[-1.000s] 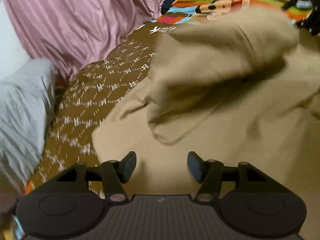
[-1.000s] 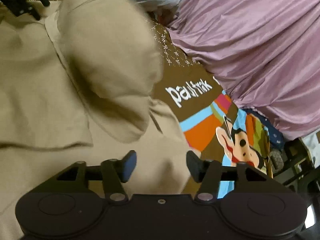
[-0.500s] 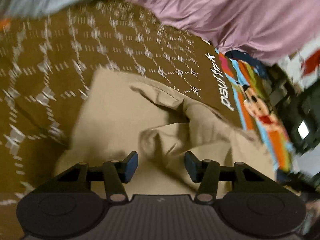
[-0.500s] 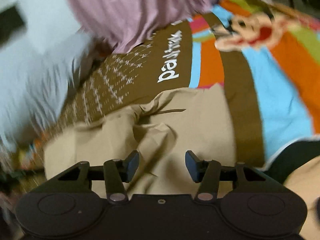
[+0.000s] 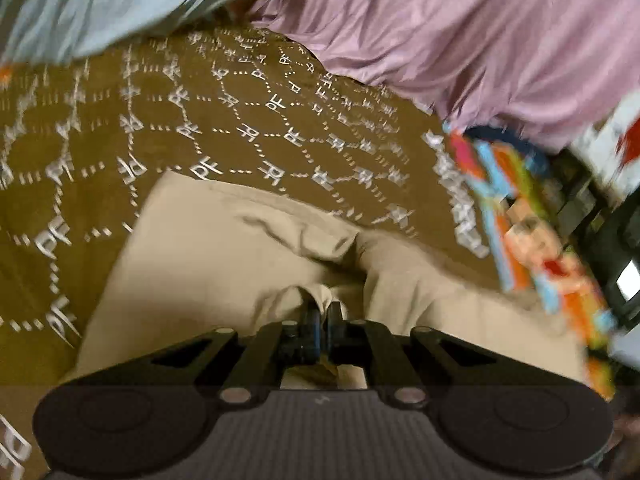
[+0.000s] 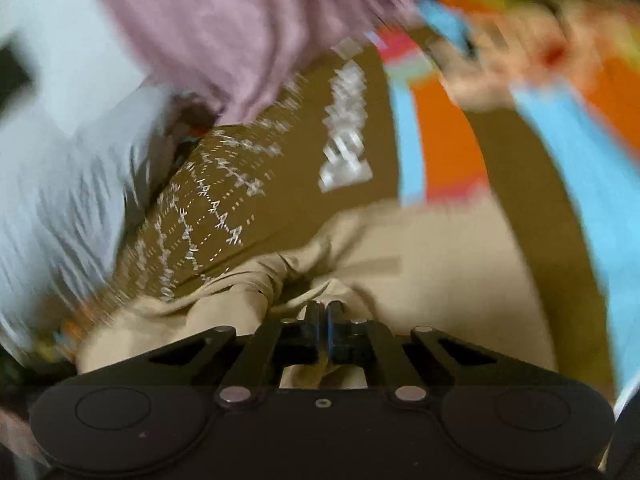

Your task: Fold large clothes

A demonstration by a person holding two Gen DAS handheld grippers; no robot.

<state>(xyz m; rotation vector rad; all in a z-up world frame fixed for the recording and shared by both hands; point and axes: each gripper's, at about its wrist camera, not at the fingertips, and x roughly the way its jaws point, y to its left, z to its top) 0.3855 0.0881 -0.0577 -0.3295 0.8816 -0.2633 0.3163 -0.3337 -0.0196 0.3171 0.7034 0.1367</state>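
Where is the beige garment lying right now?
In both wrist views the beige garment lies low and centre on the brown patterned bedspread, with the pink sheet bunched beyond it.

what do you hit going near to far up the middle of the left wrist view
left gripper, shut on a bunched fold → beige garment → brown patterned bedspread → pink sheet at the far edge

Black tongs (image 5: 322, 316), seemingly blue-edged pads.
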